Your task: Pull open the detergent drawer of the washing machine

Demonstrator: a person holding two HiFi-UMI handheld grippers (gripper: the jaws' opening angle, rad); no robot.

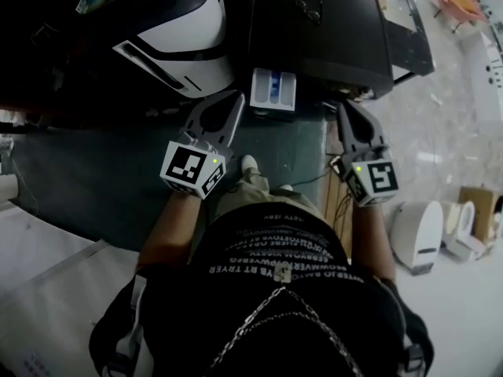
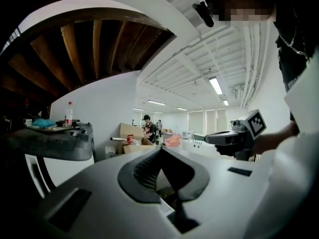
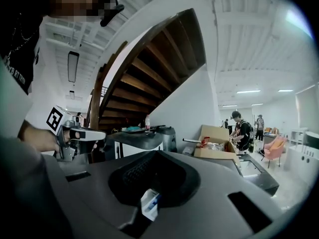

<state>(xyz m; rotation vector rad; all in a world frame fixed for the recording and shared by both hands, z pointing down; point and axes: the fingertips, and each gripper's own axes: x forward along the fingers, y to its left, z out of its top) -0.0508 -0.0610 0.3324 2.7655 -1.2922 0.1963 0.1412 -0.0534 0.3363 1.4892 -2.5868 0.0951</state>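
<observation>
Left gripper [image 2: 160, 149]: jaws are pressing together at the tips, pinching nothing. Right gripper [image 3: 158, 152]: jaws are likewise meeting, holding nothing. Both are hanging side by side, well apart, in front of the person's torso. Detergent drawer [image 1: 273, 90], white with a blue compartment, is sticking out of the dark washing machine [image 1: 322, 30], lying between the two grippers' tips and touching neither. A white appliance [image 1: 185, 34] is standing left of the machine.
</observation>
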